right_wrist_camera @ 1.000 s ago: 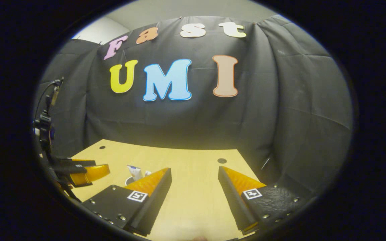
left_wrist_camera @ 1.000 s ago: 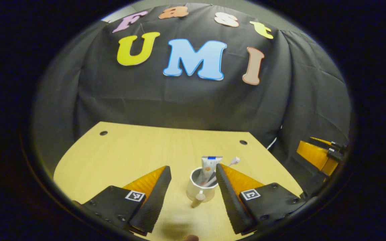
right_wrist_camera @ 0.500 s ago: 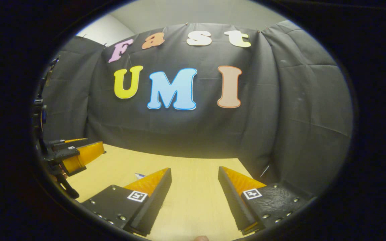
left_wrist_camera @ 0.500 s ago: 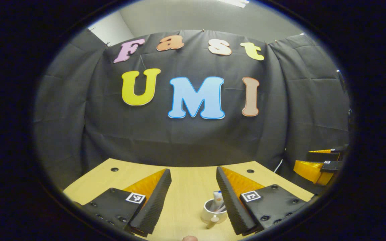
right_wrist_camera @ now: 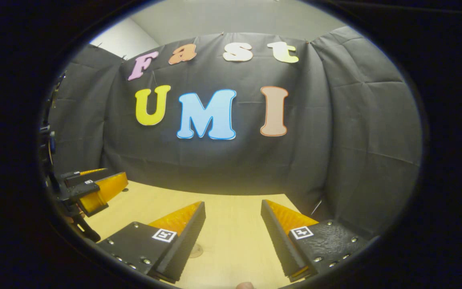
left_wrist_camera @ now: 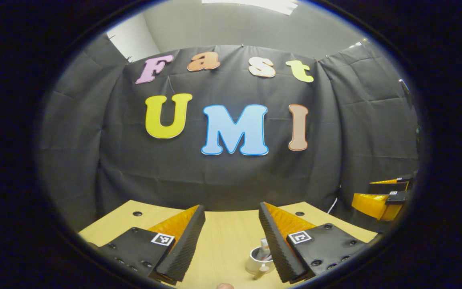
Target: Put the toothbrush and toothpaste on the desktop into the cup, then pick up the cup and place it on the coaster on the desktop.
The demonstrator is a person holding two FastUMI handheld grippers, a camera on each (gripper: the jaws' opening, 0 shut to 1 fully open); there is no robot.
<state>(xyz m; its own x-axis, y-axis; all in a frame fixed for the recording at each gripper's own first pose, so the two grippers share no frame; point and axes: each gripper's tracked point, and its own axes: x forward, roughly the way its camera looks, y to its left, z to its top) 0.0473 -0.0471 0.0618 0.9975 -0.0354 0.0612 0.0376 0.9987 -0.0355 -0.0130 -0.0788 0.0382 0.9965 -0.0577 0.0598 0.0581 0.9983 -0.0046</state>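
In the left gripper view, the left gripper (left_wrist_camera: 231, 241) is hanging above the pale wooden desktop (left_wrist_camera: 223, 245) with its two fingers spread well apart and nothing between them. Just past the inner edge of its right-hand finger, the small white ceramic cup (left_wrist_camera: 256, 263) is standing upright on the desktop, its stubby handle (left_wrist_camera: 261, 273) pointing toward the camera. The white toothpaste tube (left_wrist_camera: 264, 248) is standing in the cup with its long axis close to vertical, leaning slightly against the rim, its upper end partly hidden behind the finger. A thin pale shaft beside the tube may be the toothbrush, but it is too small to tell for certain. Whether a coaster is lying under the cup cannot be made out. Farther off at the right edge, the right gripper (left_wrist_camera: 383, 194) is floating level beyond the desktop's edge, its fingers pointing leftward.

In the right gripper view, the right gripper (right_wrist_camera: 233, 237) is holding its fingers wide apart over bare desktop, gripping nothing. A faint round mark (right_wrist_camera: 195, 251) is showing on the wood beside its left-hand finger. At the far left, the left gripper is angling slightly downward toward the desktop, a dark cable (right_wrist_camera: 48, 136) trailing up behind it. Black draped cloth (right_wrist_camera: 335, 140) is closing off the background.
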